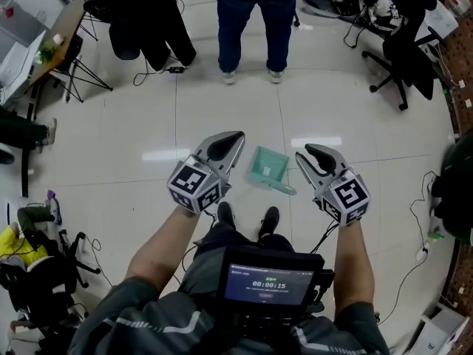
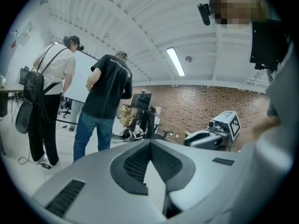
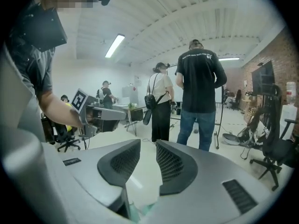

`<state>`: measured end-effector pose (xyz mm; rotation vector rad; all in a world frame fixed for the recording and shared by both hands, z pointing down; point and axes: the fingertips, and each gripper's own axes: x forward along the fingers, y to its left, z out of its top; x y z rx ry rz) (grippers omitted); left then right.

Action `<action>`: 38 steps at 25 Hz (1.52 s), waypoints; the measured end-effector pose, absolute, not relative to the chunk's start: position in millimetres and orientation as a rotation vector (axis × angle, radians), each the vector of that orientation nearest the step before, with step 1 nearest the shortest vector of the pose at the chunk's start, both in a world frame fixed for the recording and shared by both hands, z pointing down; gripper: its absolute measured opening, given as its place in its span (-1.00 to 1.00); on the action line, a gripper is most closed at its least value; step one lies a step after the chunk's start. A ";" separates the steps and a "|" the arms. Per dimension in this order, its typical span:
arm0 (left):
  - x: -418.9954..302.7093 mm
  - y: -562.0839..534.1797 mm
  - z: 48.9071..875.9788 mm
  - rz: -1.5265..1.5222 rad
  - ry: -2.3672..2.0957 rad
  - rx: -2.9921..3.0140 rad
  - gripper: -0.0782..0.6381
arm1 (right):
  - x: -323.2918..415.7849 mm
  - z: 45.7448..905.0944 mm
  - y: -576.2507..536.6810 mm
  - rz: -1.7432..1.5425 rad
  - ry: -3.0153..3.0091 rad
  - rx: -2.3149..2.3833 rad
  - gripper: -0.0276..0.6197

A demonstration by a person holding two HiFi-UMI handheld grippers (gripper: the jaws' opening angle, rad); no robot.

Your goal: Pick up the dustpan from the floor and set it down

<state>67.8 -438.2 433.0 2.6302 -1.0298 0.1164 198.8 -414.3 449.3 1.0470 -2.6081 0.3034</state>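
Dustpan (image 1: pixel 270 170), teal, lies on the floor (image 1: pixel 148 117) just beyond the person's own shoes (image 1: pixel 247 217), and no claw touches it. The left claw (image 1: pixel 238 136) hangs above the floor on one side of the dustpan, its tips pressed together on nothing. The right claw (image 1: pixel 303 152) hangs on the other side of the dustpan, its jaws a little apart and also empty.

I judge that the task is either not begun or already finished; the pictures do not say which. If it is not begun, everything is left: to come down to the dustpan, pinch it, lift it and set it down.

The floor is of pale glossy tiles. Beyond the dustpan stands a person in jeans (image 1: pixel 251 21). Farther from it are office chairs (image 1: pixel 399 58) and, in the left gripper view, a brick wall (image 2: pixel 196 106).
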 end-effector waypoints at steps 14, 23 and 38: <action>61.6 -361.0 290.0 0.001 -1.033 2.773 -0.69 | 197.1 271.7 -358.8 0.117 -2.715 1.339 -0.85; 89.4 -352.8 269.9 -0.008 -1.002 2.811 -0.69 | 213.4 264.9 -349.4 0.147 -2.700 1.320 -0.85; 142.6 -320.4 258.9 0.032 -1.069 2.730 -0.69 | 263.5 254.0 -339.1 0.192 -2.801 1.187 -0.85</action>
